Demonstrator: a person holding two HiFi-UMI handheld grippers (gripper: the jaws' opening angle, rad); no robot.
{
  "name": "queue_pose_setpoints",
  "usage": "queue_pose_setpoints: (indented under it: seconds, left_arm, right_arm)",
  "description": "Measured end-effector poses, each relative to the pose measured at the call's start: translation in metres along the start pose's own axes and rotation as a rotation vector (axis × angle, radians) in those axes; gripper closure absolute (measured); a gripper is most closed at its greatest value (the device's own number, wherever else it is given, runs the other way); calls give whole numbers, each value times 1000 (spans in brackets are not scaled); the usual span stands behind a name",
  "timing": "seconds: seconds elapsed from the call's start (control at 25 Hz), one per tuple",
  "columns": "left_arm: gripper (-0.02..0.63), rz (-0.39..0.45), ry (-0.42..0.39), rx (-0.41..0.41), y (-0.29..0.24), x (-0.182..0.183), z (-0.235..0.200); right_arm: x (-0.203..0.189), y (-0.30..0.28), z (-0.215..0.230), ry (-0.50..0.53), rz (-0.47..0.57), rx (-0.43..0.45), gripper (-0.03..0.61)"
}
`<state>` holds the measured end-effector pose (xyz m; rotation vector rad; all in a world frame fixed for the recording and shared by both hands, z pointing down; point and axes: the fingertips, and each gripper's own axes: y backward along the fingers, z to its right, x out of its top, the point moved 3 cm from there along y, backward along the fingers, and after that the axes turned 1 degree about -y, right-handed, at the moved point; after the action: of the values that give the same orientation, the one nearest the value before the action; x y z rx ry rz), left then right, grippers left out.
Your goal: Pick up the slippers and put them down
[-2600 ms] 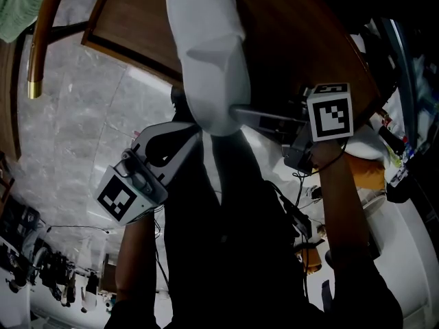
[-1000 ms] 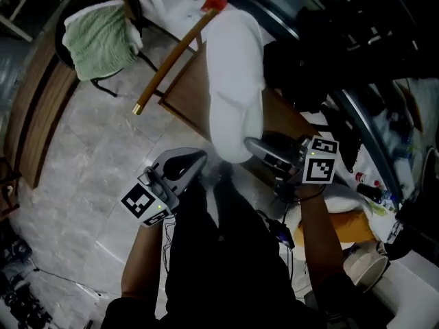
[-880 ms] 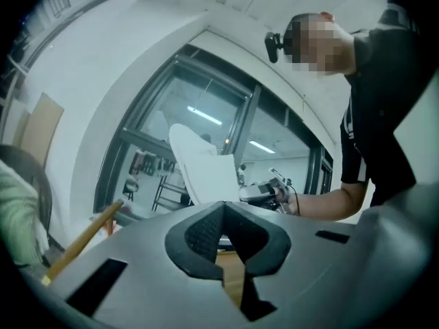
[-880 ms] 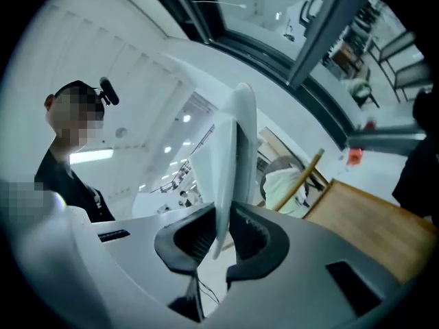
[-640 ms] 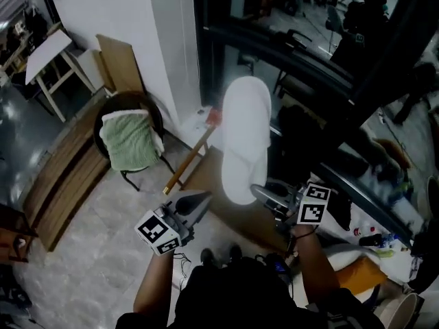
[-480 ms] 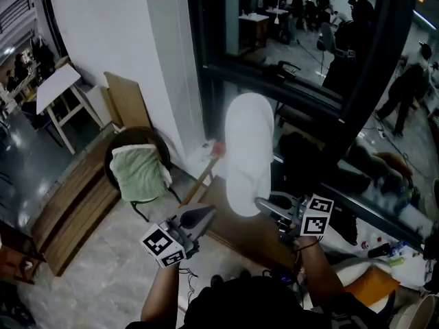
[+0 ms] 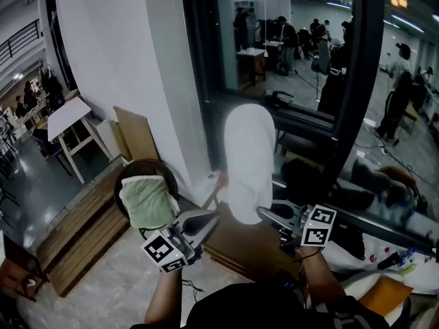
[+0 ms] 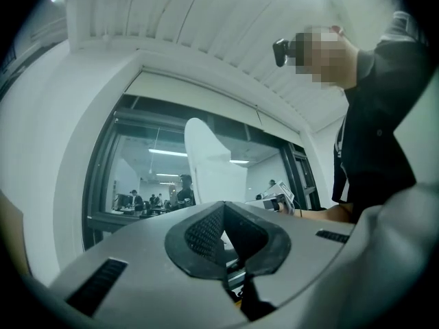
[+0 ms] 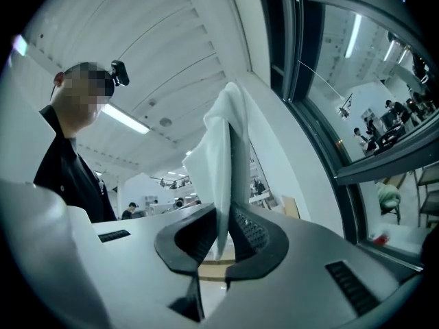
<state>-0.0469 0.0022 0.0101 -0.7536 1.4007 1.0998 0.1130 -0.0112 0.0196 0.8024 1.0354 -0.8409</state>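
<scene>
One white slipper (image 7: 249,162) stands upright in front of me, its lower end pinched by my right gripper (image 7: 266,215). In the right gripper view the slipper's thin white edge (image 9: 226,163) runs up from between the dark pads (image 9: 248,230), which press on it. My left gripper (image 7: 206,221) is held level beside it, to the left and slightly lower, apart from the slipper. Its jaws are together with nothing between them, and in the left gripper view the slipper (image 8: 209,173) shows beyond its tip (image 8: 223,212). I see no second slipper.
A black-framed window (image 7: 357,115) with people behind the glass fills the far side. A round chair holding a green towel (image 7: 146,201) stands at lower left, beside wooden boards (image 7: 134,132) and a white table (image 7: 68,115). A wooden panel (image 7: 240,245) lies below the grippers.
Both grippers have risen, rolling as they went, and the slipper has gone up in the right one. The head view has swung up from the floor to the window.
</scene>
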Motion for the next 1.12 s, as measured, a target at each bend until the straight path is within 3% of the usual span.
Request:
queue_pose_setpoints:
  seconds: [0.6, 1.12]
  left_arm:
    - [603, 54, -4, -68, -1, 3, 9]
    - [603, 65, 30, -33, 7, -11, -1]
  right_arm:
    - [1, -4, -2, 21, 14, 28, 526]
    - [-4, -16, 6, -17, 9, 41, 526]
